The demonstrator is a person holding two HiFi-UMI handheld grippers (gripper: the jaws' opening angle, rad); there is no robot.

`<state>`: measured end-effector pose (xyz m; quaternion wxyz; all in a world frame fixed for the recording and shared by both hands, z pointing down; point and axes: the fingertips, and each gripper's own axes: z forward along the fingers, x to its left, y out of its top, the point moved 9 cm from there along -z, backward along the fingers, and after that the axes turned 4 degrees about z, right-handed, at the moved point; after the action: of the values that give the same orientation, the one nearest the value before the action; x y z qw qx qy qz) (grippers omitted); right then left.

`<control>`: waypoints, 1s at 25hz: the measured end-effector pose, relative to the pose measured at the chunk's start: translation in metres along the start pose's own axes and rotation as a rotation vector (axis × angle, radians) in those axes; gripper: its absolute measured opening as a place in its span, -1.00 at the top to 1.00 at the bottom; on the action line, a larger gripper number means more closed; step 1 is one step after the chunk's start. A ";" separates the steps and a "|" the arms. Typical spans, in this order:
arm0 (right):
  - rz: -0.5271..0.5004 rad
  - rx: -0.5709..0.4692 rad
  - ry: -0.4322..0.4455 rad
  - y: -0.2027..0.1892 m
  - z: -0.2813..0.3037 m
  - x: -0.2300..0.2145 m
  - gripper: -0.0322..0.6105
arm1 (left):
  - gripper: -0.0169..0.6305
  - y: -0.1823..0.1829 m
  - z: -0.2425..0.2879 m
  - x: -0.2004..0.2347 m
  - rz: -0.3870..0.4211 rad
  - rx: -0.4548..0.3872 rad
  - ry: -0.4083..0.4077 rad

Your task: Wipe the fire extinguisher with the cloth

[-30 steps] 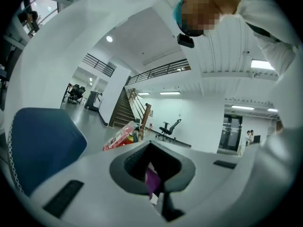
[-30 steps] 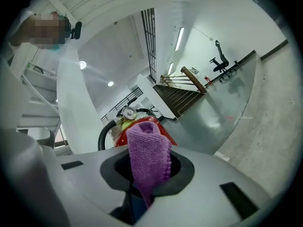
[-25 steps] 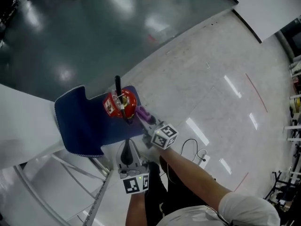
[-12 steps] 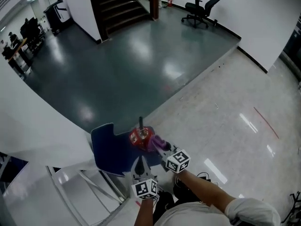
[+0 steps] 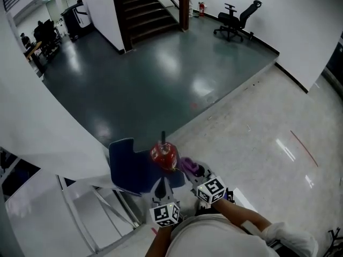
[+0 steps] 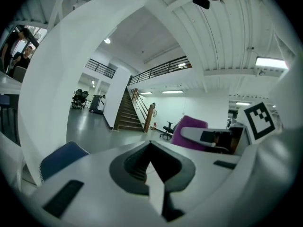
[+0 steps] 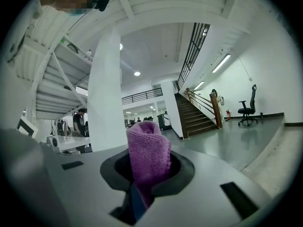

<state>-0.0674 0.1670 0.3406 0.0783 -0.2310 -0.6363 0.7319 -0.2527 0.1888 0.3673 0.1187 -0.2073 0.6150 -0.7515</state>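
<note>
A red fire extinguisher [image 5: 164, 154] with a black handle stands upright on a dark blue mat [image 5: 131, 166] in the head view. My right gripper [image 5: 194, 171] is just right of it, shut on a folded purple cloth [image 5: 187, 165] that stands up between the jaws [image 7: 148, 160]. The cloth is close beside the extinguisher; I cannot tell whether they touch. My left gripper [image 5: 161, 185] sits in front of the extinguisher, shut with nothing in it [image 6: 152, 171]. The purple cloth [image 6: 188, 131] and right gripper show at the right of the left gripper view.
The mat lies on a white surface [image 5: 64, 149] with a white metal frame [image 5: 102, 213] below. Beyond are a dark floor [image 5: 139, 74], stairs [image 5: 144, 7], an office chair [image 5: 236, 17], and a pale tiled floor [image 5: 268, 138] to the right.
The head view has tilted up, so the extinguisher and both grippers now sit lower in the picture. The right gripper with the cloth stays next to the extinguisher's right side.
</note>
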 end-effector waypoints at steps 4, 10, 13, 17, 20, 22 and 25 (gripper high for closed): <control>0.002 0.015 0.022 0.002 -0.006 0.003 0.72 | 0.93 0.011 0.004 -0.001 0.019 -0.004 0.011; 0.010 0.062 0.019 -0.026 -0.014 -0.005 0.72 | 0.93 -0.008 0.005 -0.001 0.020 0.005 0.017; 0.002 0.050 0.026 -0.016 -0.012 -0.008 0.72 | 0.93 -0.002 0.009 -0.003 0.029 -0.001 0.011; 0.019 0.042 0.036 -0.020 -0.013 -0.010 0.72 | 0.93 -0.006 0.008 -0.005 0.037 -0.006 0.003; 0.024 0.051 0.041 -0.014 -0.015 -0.009 0.72 | 0.93 -0.001 0.005 -0.008 0.039 -0.008 -0.003; 0.030 0.055 0.043 -0.013 -0.016 -0.006 0.72 | 0.93 -0.001 0.002 -0.007 0.035 -0.004 -0.006; 0.033 0.054 0.045 -0.012 -0.018 -0.006 0.72 | 0.93 0.000 0.000 -0.008 0.036 -0.005 -0.008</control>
<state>-0.0561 0.1826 0.3520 0.0865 -0.2558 -0.6106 0.7445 -0.2459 0.1922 0.3656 0.1340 -0.1996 0.6201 -0.7468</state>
